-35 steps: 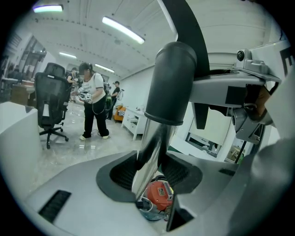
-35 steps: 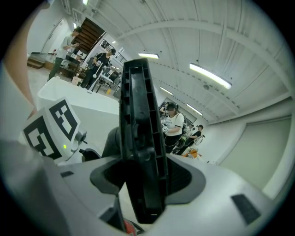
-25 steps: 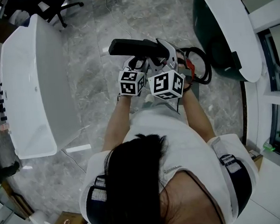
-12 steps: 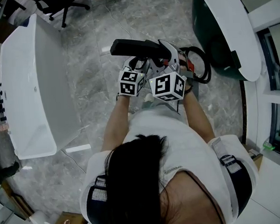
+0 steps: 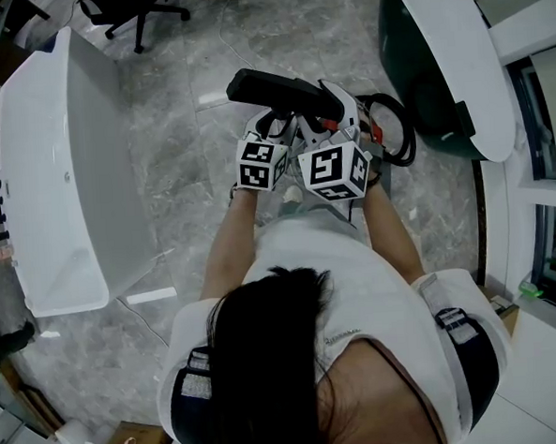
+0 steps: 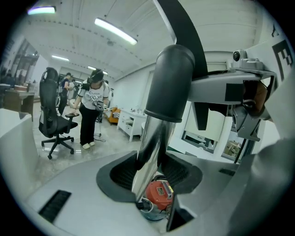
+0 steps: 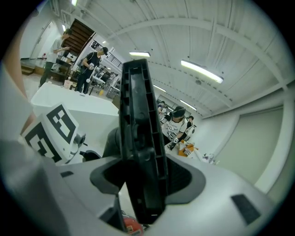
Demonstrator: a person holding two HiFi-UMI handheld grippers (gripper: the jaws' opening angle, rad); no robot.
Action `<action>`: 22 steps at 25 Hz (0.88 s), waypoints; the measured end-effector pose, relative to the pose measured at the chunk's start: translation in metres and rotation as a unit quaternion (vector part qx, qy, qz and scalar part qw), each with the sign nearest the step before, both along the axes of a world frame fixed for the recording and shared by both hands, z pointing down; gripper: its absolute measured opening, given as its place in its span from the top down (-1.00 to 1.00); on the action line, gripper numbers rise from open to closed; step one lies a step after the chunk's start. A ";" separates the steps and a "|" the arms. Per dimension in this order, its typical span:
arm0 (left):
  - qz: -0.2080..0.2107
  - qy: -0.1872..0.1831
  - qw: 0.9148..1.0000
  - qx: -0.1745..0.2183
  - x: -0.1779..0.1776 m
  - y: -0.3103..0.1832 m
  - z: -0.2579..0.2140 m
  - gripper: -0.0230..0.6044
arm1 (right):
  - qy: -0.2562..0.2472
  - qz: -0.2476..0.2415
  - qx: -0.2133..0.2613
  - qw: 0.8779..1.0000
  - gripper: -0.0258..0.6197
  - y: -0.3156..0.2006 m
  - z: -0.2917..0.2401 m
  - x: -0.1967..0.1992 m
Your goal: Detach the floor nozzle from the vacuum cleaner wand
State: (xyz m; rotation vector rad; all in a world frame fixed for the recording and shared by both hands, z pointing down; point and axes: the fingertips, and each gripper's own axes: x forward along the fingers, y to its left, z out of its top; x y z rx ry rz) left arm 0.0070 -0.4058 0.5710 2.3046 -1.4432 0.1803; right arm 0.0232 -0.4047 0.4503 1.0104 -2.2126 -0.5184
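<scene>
**Operator A:** What do we hold in the left gripper (image 6: 150,177)?

**Operator B:** Its jaws are clamped on the chrome wand (image 6: 148,147). In the left gripper view the wand runs up into a dark grey collar (image 6: 173,83). The red vacuum body (image 6: 158,196) shows beneath the jaws.

**Operator A:** And the right gripper (image 7: 143,179)?

**Operator B:** Its jaws are closed on the black floor nozzle (image 7: 138,138), which stands edge-on between the pads.

**Operator A:** Where do we find the nozzle overall?

**Operator B:** From the head view, we hold both grippers side by side in front of the torso, above the grey marble floor (image 5: 192,203). Their marker cubes almost touch. The nozzle projects away from us toward the upper left. The collar sits over the wand's end. We cannot tell whether the joint has been released.
</scene>
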 end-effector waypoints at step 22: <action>-0.016 0.013 1.000 -0.007 -0.011 0.003 0.004 0.40 | -0.066 0.023 0.027 0.997 0.18 0.000 -0.041 0.004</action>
